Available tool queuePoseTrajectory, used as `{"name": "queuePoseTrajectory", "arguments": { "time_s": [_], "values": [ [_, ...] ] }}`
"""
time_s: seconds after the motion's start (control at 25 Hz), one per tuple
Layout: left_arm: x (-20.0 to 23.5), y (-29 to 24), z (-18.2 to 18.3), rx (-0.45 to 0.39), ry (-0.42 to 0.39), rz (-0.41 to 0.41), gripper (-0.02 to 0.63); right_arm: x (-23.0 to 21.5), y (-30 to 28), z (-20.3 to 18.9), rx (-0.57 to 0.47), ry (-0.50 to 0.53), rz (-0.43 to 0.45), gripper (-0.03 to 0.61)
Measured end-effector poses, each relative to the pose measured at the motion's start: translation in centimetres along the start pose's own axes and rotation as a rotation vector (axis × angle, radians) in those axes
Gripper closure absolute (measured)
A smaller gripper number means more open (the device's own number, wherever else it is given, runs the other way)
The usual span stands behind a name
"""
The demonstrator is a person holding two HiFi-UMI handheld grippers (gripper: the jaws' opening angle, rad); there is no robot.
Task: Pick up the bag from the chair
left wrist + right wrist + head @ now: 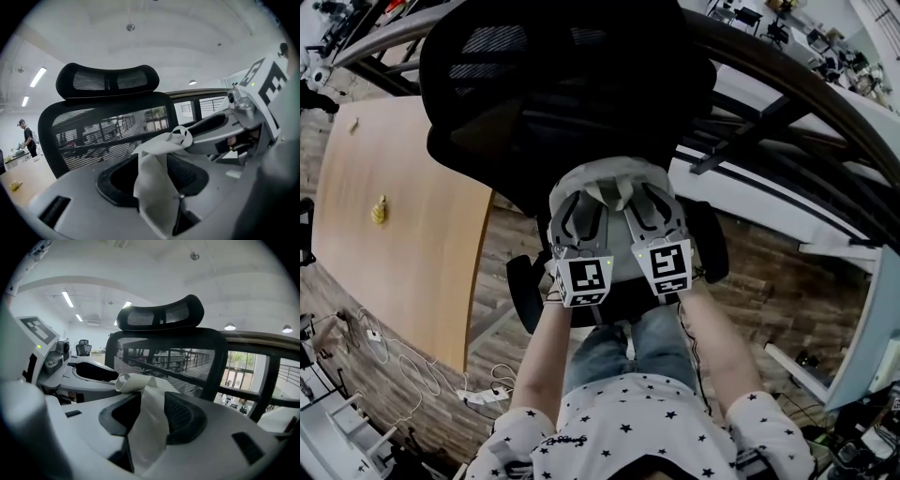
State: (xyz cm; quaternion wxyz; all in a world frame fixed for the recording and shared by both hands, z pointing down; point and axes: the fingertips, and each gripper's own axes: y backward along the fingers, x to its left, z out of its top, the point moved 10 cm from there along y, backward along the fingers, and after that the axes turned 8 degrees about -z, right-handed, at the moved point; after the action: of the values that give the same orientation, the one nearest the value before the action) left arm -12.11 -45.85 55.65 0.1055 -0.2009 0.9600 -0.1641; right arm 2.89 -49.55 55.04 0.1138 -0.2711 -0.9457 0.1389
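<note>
A light grey bag (611,180) rests on the seat of a black mesh office chair (562,84). Both grippers reach over the bag from the near side, side by side. My left gripper (579,210) is open, and a pale bag strap (151,201) runs loosely between its dark pads (117,180). My right gripper (654,202) is open too, and another strap (146,432) lies slack between its pads (185,418). The straps' rolled ends (129,381) meet between the two grippers. The chair's backrest (108,131) and headrest (161,315) rise just behind.
A wooden tabletop (394,253) with a small yellow object (380,211) lies at the left. Cables and a power strip (478,394) trail on the floor beneath it. A white desk with dark rails (787,187) stands at the right. A person (28,139) stands far off.
</note>
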Motion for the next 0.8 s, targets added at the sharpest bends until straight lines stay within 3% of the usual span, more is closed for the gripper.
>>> {"name": "queuePoseTrajectory", "arguments": {
  "time_s": [0.56,0.8],
  "values": [
    [2.6,-1.8,3.2,-0.069,0.053,-0.002,0.423,0.4,-2.8,4.1,-0.053,0.011,0.057,0.459],
    [3.3,-2.2,4.1,-0.093,0.093,-0.006,0.488,0.2,-3.7,5.1,-0.065,-0.049,0.075,0.555]
  ]
}}
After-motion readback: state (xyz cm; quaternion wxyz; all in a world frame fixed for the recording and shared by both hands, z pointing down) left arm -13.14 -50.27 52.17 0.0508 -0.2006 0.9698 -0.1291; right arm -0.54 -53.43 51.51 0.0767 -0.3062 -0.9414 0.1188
